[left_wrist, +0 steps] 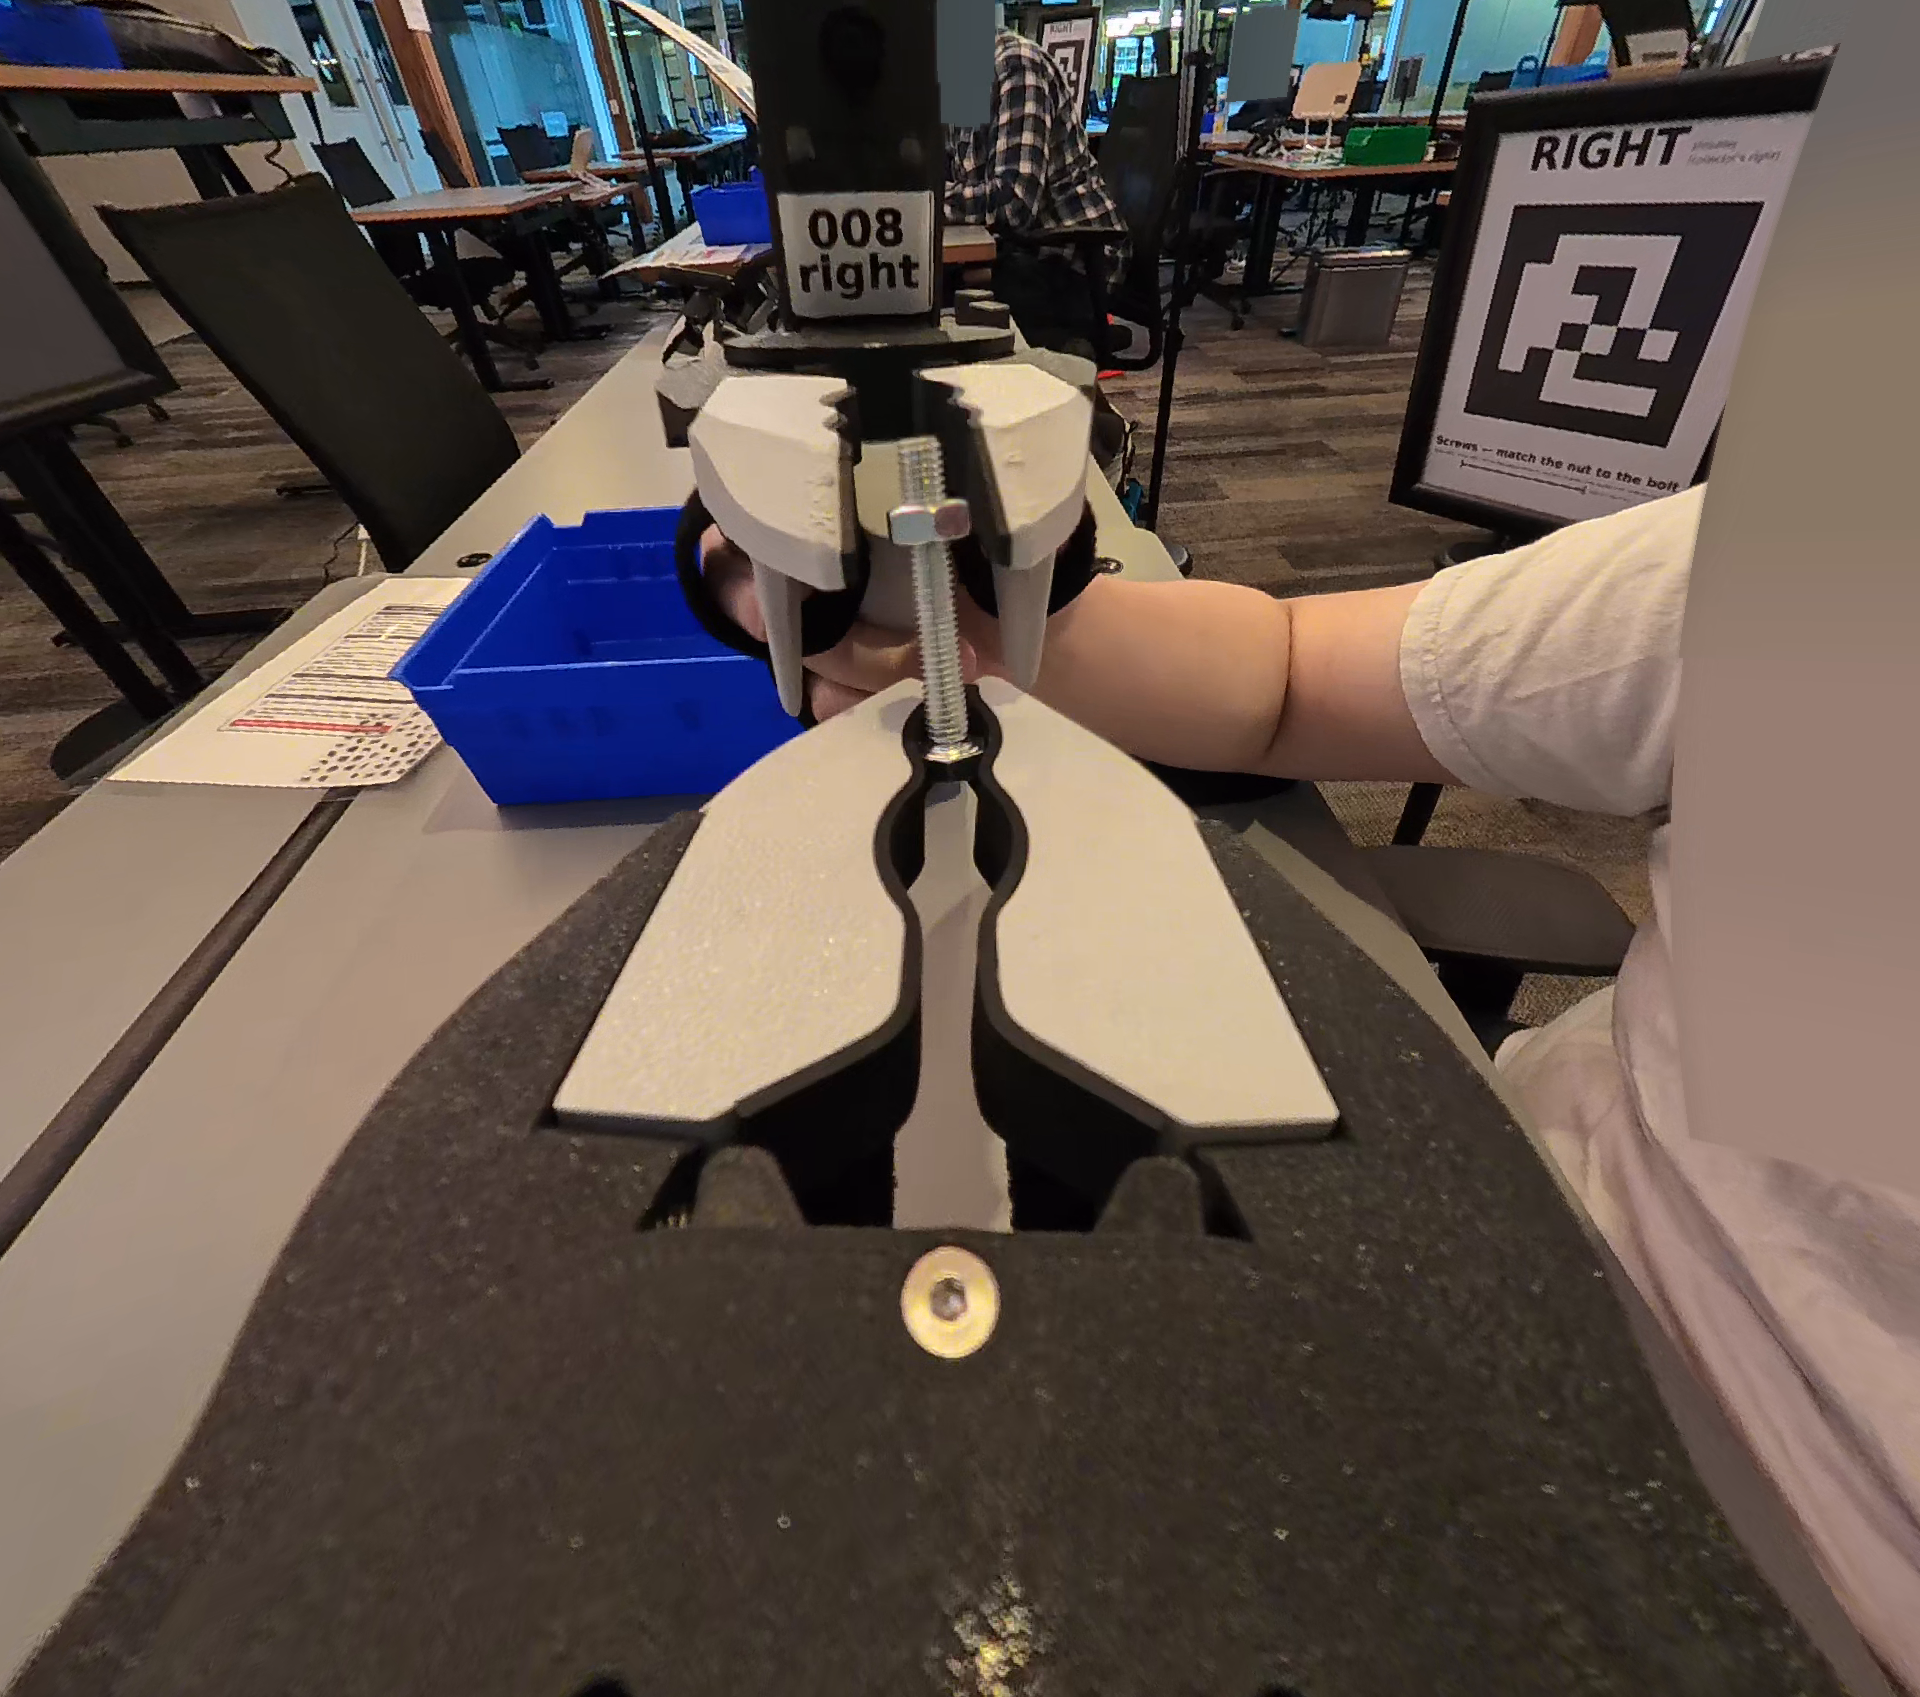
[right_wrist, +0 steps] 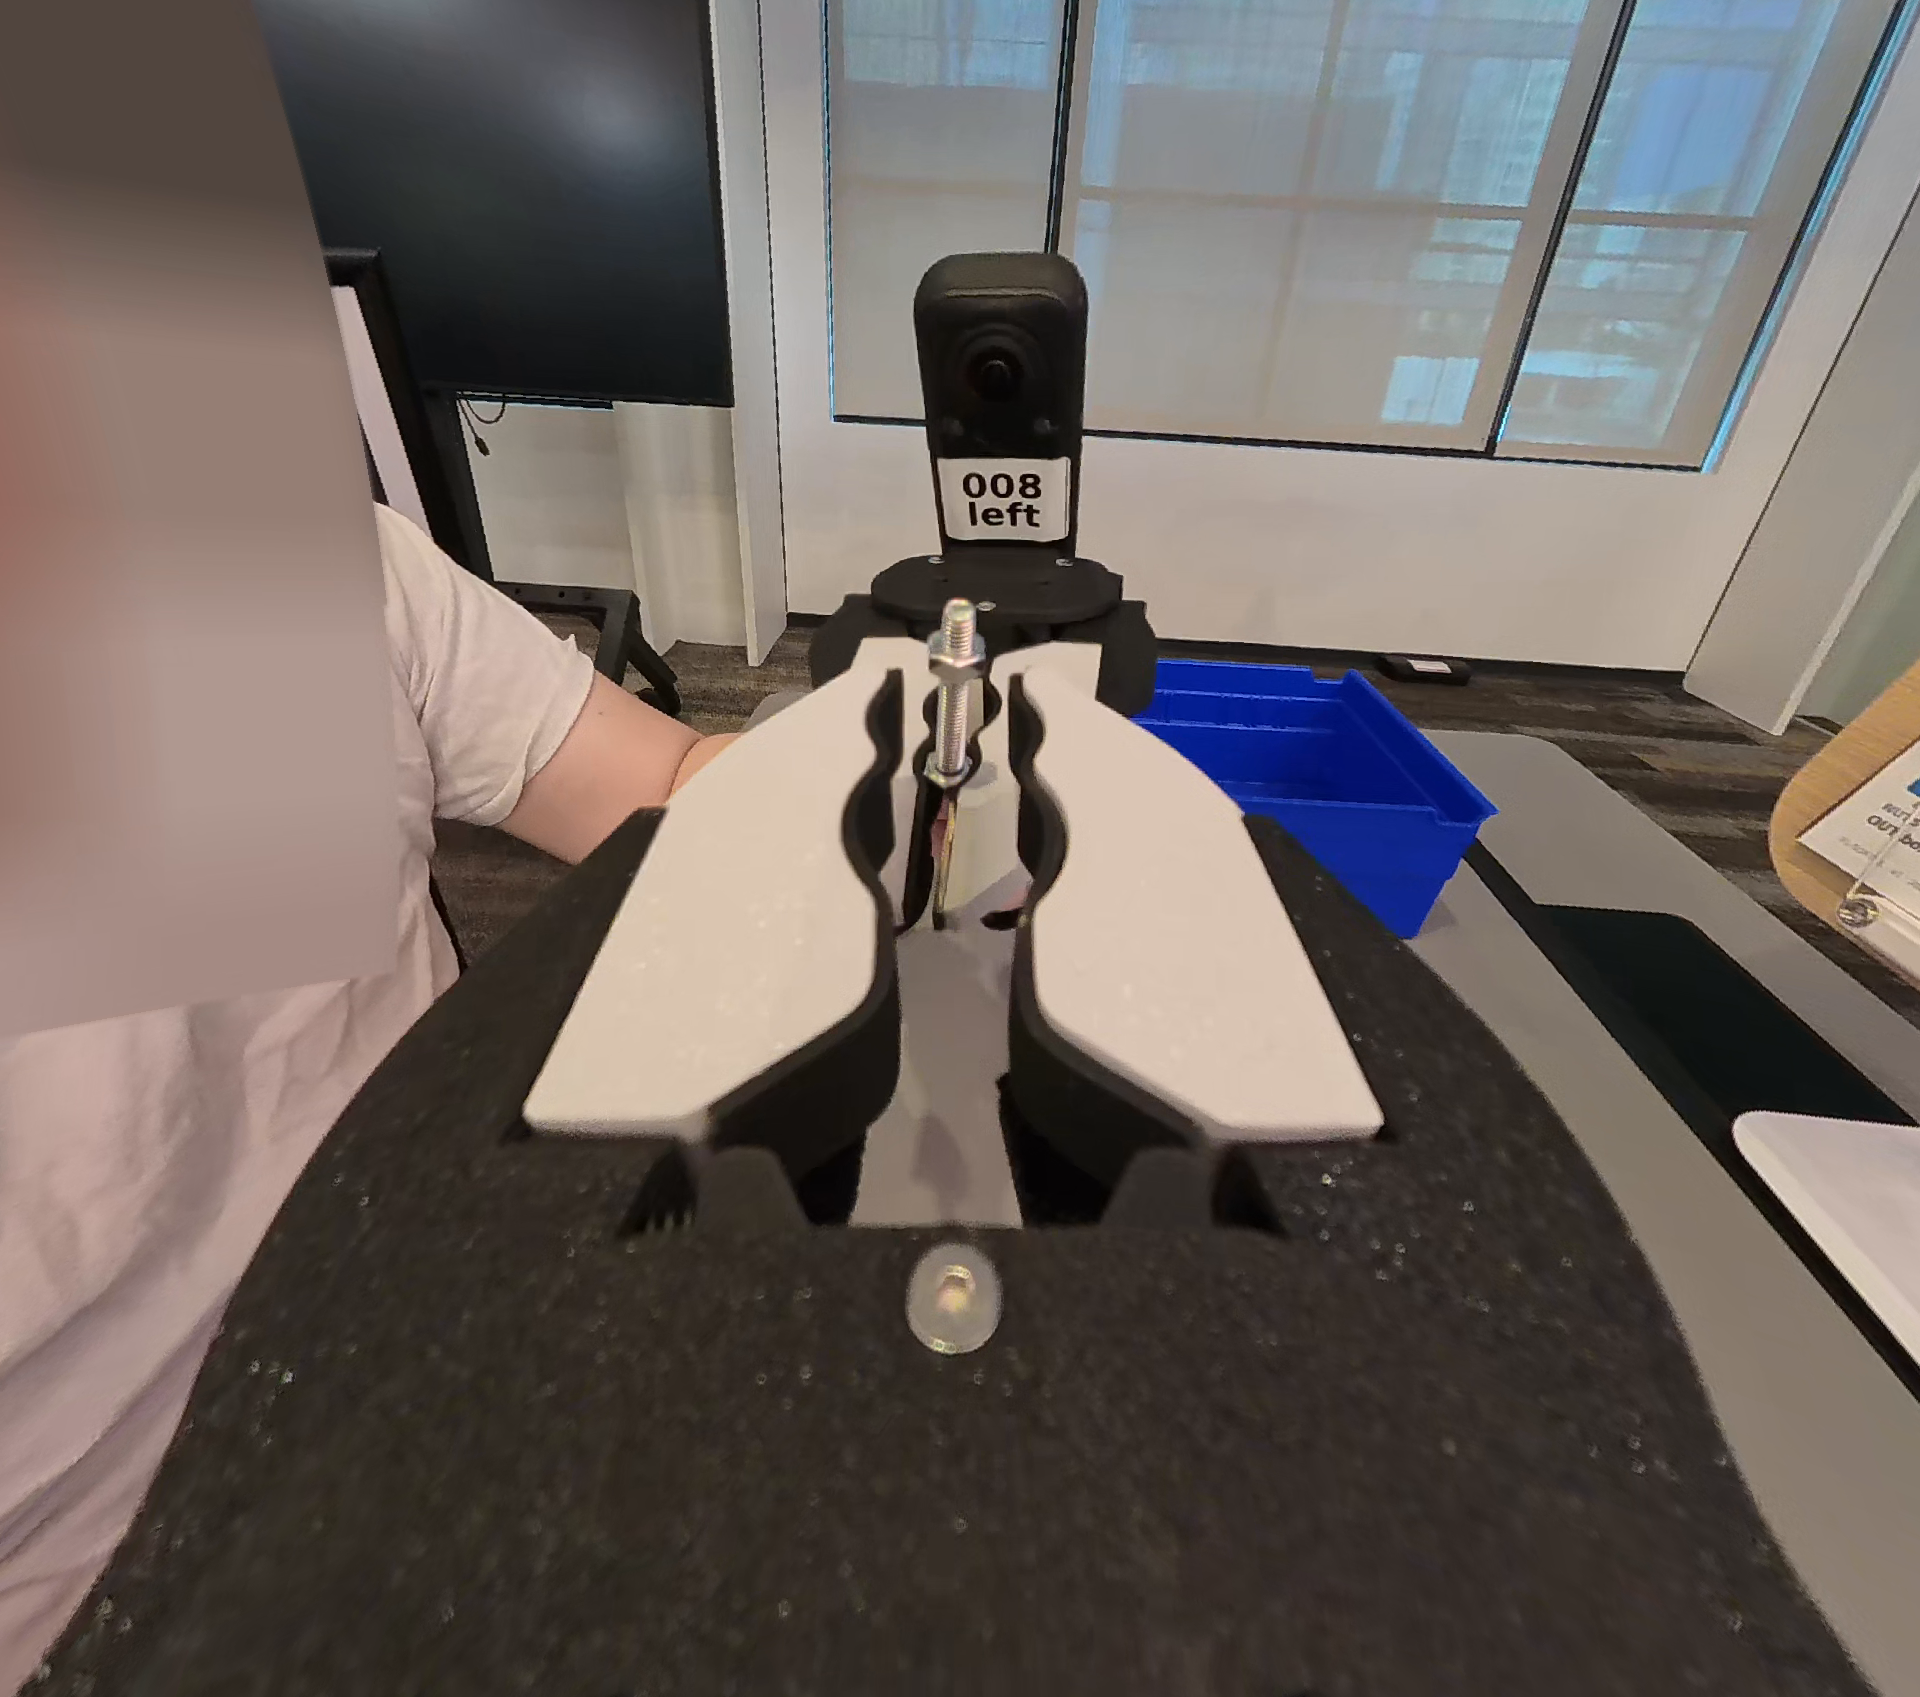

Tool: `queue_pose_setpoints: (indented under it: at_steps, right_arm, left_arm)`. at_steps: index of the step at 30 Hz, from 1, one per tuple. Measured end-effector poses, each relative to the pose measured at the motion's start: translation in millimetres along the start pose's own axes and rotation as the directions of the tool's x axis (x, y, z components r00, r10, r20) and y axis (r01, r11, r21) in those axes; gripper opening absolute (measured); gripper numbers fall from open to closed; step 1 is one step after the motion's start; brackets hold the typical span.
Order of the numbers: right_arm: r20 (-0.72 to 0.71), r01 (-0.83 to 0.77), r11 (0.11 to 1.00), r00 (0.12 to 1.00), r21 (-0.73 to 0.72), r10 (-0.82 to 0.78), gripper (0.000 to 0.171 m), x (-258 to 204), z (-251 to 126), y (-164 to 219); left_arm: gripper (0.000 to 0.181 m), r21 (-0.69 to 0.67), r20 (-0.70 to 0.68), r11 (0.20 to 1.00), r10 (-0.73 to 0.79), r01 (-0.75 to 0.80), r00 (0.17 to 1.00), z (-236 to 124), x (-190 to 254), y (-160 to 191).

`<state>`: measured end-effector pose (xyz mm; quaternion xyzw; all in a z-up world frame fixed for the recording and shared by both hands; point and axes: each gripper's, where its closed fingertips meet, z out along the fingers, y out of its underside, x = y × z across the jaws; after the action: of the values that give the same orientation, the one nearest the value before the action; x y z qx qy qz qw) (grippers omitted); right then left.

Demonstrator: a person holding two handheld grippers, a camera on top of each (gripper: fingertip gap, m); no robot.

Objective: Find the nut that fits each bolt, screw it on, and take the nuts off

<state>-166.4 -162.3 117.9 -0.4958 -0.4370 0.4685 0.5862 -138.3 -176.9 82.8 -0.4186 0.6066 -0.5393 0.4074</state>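
A silver bolt [left_wrist: 938,629] stands upright in the air, and my left gripper [left_wrist: 945,754] is shut on its head end. A silver hex nut [left_wrist: 928,522] sits on the thread a little below the bolt's free end. My right gripper [left_wrist: 920,494] faces the left one, and its fingers flank the nut. In the right wrist view the bolt [right_wrist: 951,728] and nut [right_wrist: 956,665] stand between the tips of my right gripper [right_wrist: 954,673]. A small gap shows on each side of the nut, so the jaws are slightly open.
An empty blue bin [left_wrist: 582,660] [right_wrist: 1309,774] stands on the grey table [left_wrist: 208,972] beside the grippers. A printed sheet [left_wrist: 301,691] lies left of the bin. A framed sign [left_wrist: 1600,297] stands at the right. The person's forearm [left_wrist: 1247,681] reaches in from the right. Some 4 cm of space lies between my two pairs of fingers.
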Motion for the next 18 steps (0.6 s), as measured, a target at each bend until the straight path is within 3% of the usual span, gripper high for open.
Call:
queue_pose_setpoints:
  at_steps: [5, 16, 18]
  right_arm:
    - [-0.001, 0.024, 0.999, 1.0, -0.026, -0.024, 0.005, -1, 4, 6]
    - [-0.003, 0.065, 0.994, 0.998, -0.087, -0.065, 0.006, -2, 5, 13]
    - [0.0, 0.063, 0.996, 0.998, -0.06, -0.063, 0.015, -4, 4, 8]
  left_arm:
    - [0.003, -0.011, -0.008, 1.0, -0.004, 0.004, 1.0, 3, 1, 3]
    - [0.003, -0.06, -0.001, 0.998, -0.014, 0.014, 1.0, 6, -1, 13]
    - [0.003, -0.065, 0.005, 0.998, -0.008, 0.009, 1.0, 6, -2, 13]
